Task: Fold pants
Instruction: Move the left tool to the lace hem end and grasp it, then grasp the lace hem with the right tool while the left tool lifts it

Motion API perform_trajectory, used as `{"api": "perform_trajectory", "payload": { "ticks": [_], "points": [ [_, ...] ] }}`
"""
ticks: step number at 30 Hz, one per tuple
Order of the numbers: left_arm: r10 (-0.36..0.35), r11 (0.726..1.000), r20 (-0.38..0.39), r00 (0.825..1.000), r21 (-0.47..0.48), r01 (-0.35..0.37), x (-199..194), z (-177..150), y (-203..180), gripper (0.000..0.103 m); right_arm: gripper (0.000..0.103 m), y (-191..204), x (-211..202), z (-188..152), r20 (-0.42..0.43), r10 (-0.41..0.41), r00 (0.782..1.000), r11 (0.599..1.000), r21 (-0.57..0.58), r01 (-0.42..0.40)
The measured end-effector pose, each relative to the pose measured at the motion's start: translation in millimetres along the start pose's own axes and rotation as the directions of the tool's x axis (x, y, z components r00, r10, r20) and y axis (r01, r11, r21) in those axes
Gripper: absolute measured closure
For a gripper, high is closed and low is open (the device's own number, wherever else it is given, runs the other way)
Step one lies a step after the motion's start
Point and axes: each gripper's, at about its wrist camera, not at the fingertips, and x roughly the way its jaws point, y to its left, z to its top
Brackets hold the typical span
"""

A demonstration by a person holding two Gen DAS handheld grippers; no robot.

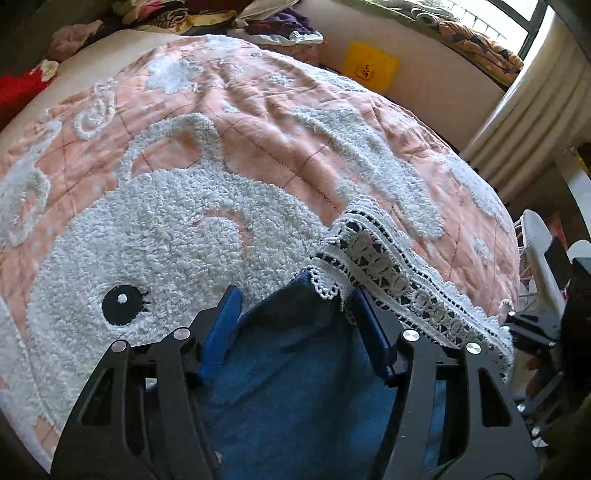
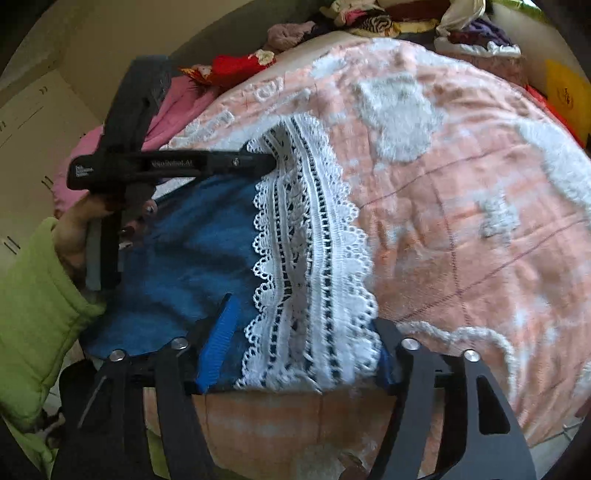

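Observation:
The pants are blue denim (image 1: 295, 369) with a white lace hem (image 1: 391, 273). They lie on a pink and white tufted blanket (image 1: 258, 122). My left gripper (image 1: 295, 299) is open, its blue pads on either side of a denim fold by the lace edge. In the right wrist view the denim (image 2: 192, 240) and lace hem (image 2: 310, 258) lie near the blanket's near edge. My right gripper (image 2: 306, 332) is open around the lace hem. The left gripper (image 2: 258, 160) shows there from the side at the far end of the lace, so its opening is unclear in that view.
Piles of clothes (image 1: 192, 14) lie at the bed's far side. A yellow bag (image 1: 369, 68) leans on the headboard. A curtain (image 1: 535, 110) and a white rack (image 1: 539, 251) stand at the right. A green sleeve (image 2: 33, 295) holds the left gripper.

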Motion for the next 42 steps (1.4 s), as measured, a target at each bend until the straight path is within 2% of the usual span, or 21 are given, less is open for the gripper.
{"api": "perform_trajectory", "payload": {
  "ticks": [2,4,8,10,13,15,19,26,31,35,38,42],
  "points": [
    [0.01,1.0,0.002,1.0,0.005,-0.01,3,-1,-2,0.048,0.035,4,2,1,0.004,-0.01,1.0,1.0,-0.017,0.01],
    [0.026,0.999,-0.002,1.0,0.018,-0.026,4,-2,-5,0.053,0.043,6,1,0,0.001,-0.016,1.0,0.999,-0.039,0.016],
    [0.023,0.999,-0.008,1.0,0.048,-0.023,1,-1,-15,0.081,0.06,4,-4,-2,0.005,-0.004,1.0,0.999,-0.046,0.005],
    [0.053,0.996,-0.002,0.999,0.068,-0.053,1,-2,-20,0.084,0.073,7,-6,-2,0.005,0.002,1.0,0.999,-0.052,-0.002],
    [0.046,0.997,0.014,0.999,0.054,-0.047,-2,-3,-19,0.092,0.079,17,-10,2,0.021,0.02,1.0,0.996,-0.089,-0.018],
    [0.022,0.999,0.027,0.999,0.044,-0.023,-8,-4,-16,0.094,0.079,23,-16,7,0.038,0.051,0.998,0.994,-0.099,-0.047],
    [-0.033,0.999,0.086,0.996,0.002,0.033,-33,-4,-7,0.095,0.079,44,-29,16,0.066,0.085,0.994,0.987,-0.143,-0.075],
    [-0.084,0.993,0.214,0.973,-0.059,0.098,-90,-20,19,0.095,0.079,106,-43,31,0.091,0.164,0.982,0.951,-0.279,-0.133],
    [-0.085,0.986,0.275,0.958,-0.115,0.121,-119,-51,43,0.095,0.079,159,-30,30,0.036,0.223,0.974,0.904,-0.382,-0.193],
    [-0.057,0.98,0.269,0.961,-0.167,0.105,-126,-86,61,0.094,0.079,192,0,17,-0.048,0.218,0.975,0.871,-0.441,-0.217],
    [-0.021,0.97,0.259,0.966,-0.23,0.083,-129,-113,79,0.087,0.079,218,23,1,-0.101,0.171,0.98,0.844,-0.498,-0.198],
    [0.026,0.926,0.292,0.956,-0.366,0.087,-150,-151,113,0.079,0.079,248,45,-14,-0.146,0.128,0.981,0.802,-0.567,-0.189]
  ]
}}
